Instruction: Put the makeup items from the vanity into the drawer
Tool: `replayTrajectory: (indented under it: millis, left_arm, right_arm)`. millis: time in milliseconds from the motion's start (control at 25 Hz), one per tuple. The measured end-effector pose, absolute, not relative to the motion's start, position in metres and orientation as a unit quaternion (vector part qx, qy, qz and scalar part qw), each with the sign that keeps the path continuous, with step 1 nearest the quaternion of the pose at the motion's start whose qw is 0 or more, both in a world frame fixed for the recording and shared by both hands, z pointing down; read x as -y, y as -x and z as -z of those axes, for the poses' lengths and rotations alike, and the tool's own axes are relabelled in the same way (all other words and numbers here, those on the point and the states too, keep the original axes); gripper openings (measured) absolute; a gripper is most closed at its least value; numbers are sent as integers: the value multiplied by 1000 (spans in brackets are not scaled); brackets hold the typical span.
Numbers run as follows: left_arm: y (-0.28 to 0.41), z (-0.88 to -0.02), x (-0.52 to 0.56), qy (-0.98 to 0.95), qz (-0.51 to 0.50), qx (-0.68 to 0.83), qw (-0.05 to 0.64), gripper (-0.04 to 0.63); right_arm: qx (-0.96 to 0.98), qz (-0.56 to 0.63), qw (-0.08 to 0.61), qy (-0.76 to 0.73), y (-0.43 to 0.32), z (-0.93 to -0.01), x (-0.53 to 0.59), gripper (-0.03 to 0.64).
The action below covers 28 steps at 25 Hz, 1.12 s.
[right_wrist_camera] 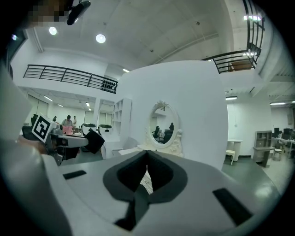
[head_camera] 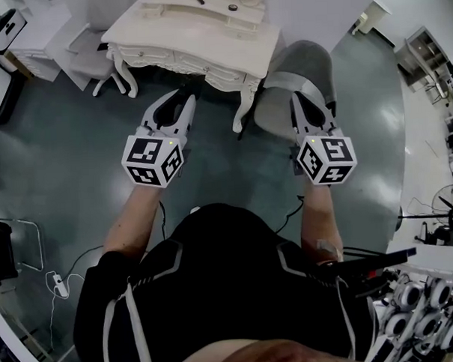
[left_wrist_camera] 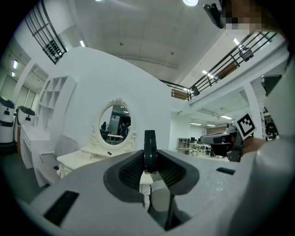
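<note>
Makeup items (head_camera: 232, 7) — two small dark pieces — lie on top of the cream bench (head_camera: 167, 25), well apart from me. The drawer (head_camera: 206, 63) fronts below them look shut from the head view.

My left gripper (head_camera: 179, 98) is clenched on a thin black disc (left_wrist_camera: 150, 148), standing edge-on between the pads. I take it for a compact, though only its rim shows. Held upright like that it sits deep in the pads, which should keep it from rolling out as I carry it in.

My right gripper (head_camera: 311, 105) is clenched on nothing, jaw tips meeting — free, I judge, to pull a drawer handle.

Both forearms reach forward at about the same height. The grippers are level and side by side, marker cubes facing up at me. The jaws aim at the bench and its oval mirror (left_wrist_camera: 114, 124).

The grey chair (head_camera: 304, 68) stands beneath my right gripper, beside the bench leg, so I'd step round it going in.
</note>
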<state>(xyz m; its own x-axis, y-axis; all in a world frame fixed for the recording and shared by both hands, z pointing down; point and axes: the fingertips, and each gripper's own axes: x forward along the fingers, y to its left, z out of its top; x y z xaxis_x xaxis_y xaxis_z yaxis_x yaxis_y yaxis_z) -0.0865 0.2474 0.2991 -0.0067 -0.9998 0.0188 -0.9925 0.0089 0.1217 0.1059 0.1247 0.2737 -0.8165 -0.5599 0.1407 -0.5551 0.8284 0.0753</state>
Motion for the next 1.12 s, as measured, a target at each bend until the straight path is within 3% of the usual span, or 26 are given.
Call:
replayTrajectory:
  millis: [480, 1120]
  left_arm:
    - [114, -310, -234, -714, 40, 697, 51, 91]
    - [143, -294, -111, -691, 35, 721, 47, 91]
  right_arm:
    - [952, 23, 95, -289, -77, -287, -125, 5]
    - [964, 14, 75, -254, -32, -283, 18, 6]
